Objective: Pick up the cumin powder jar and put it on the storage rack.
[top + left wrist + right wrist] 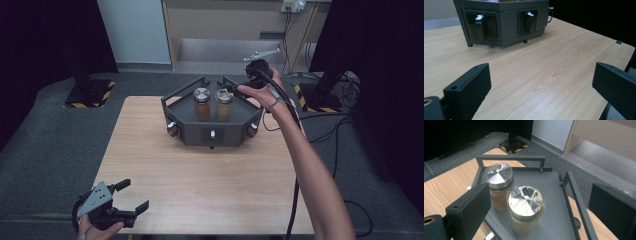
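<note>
The jaws of the right gripper [239,86] are spread wide with nothing between them, held just above and behind the nearer jar [526,208], which is left standing upright beside the second jar [498,185] on the grey tray [551,202]. Both jars are capped with metal lids, are filled with brown contents, and stand close together, nearly touching, near the tray's front. The placing of the jars is judged done; what remains appears to be drawing the hand clear. The jaws of the left gripper [131,196] are also held wide and empty, low over the near left corner of the worktop [200,190], well apart from the tray. The tray's raised rails [510,158] frame the back, and knobs [479,23] are set in its sides. Nothing else lies on the worktop, and the rails are what must be cleared on withdrawal.
</note>
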### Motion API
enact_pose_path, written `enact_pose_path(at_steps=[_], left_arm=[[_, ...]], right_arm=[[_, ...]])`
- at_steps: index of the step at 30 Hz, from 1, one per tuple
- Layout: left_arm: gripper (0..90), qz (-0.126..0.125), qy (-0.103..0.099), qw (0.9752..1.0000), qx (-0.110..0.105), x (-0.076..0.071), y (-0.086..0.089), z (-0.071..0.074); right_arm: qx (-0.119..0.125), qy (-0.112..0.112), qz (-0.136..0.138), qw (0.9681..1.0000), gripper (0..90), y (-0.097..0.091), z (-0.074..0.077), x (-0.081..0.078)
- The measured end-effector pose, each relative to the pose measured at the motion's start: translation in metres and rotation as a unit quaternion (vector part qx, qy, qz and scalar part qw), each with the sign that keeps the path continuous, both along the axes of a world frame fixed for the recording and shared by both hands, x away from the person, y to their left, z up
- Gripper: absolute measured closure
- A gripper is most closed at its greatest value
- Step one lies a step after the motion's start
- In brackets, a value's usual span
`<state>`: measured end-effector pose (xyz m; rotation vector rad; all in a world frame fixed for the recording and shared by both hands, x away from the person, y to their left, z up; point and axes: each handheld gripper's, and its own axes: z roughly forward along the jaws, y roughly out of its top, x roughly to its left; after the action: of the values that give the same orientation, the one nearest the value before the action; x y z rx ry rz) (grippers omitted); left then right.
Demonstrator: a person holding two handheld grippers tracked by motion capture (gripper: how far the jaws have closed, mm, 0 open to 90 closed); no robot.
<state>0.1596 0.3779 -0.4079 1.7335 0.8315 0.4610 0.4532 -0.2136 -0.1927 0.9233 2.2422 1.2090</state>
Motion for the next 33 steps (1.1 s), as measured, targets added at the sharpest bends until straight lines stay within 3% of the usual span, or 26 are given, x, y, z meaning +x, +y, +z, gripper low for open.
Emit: enact_pose_path(at_steps=[14, 27, 33], left_arm=[[1.1, 0.009, 0.000, 1.0000, -0.004, -0.001, -0.001, -0.001], [1.0, 0.005, -0.004, 1.0000, -0.002, -0.001, -0.002, 0.000], [1.0, 0.005, -0.005, 1.0000, -0.001, -0.001, -0.002, 0.000]], right_arm=[[0.012, -0.020, 0.047, 0.9986, 5.0, -0.020, 0.005, -0.033], [0.043, -0.051, 0.089, 0.9938, 4.7, -0.053, -0.016, -0.107], [0.058, -0.074, 0.089, 0.9915, 4.1, -0.070, -0.039, -0.150]])
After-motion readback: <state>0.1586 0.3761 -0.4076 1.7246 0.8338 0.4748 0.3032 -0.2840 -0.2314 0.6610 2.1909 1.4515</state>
